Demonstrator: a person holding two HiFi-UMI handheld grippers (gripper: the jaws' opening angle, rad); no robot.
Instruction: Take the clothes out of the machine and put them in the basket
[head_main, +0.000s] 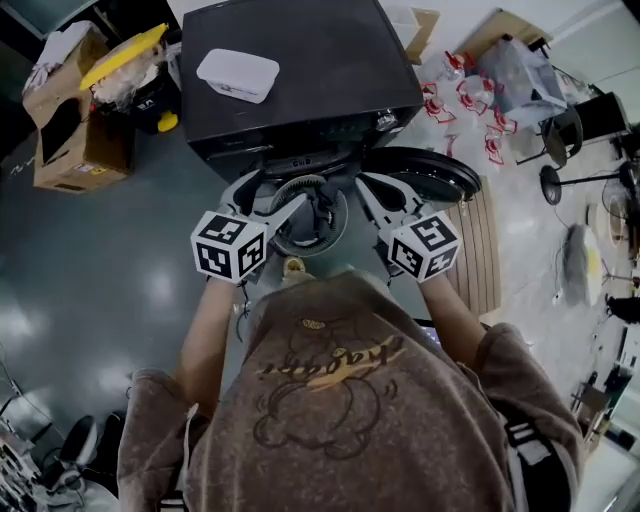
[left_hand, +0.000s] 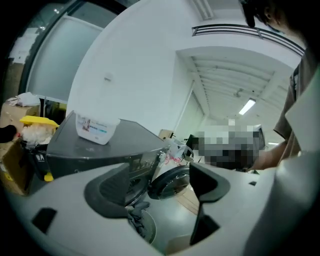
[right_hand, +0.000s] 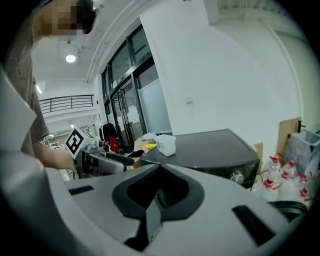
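The dark washing machine stands in front of me with its round door swung open to the right. Below the opening sits a pale round basket, and dark grey cloth lies at its rim. My left gripper hangs in front of the machine with its jaws wide apart and nothing between them. Beside it, my right gripper is held at the same height; its pads meet, and no cloth shows between them.
A white plastic tub rests on the machine's top. Cardboard boxes and a yellow item stand to the left. Red-labelled bottles, a slatted wooden board and a stand's round base are on the right.
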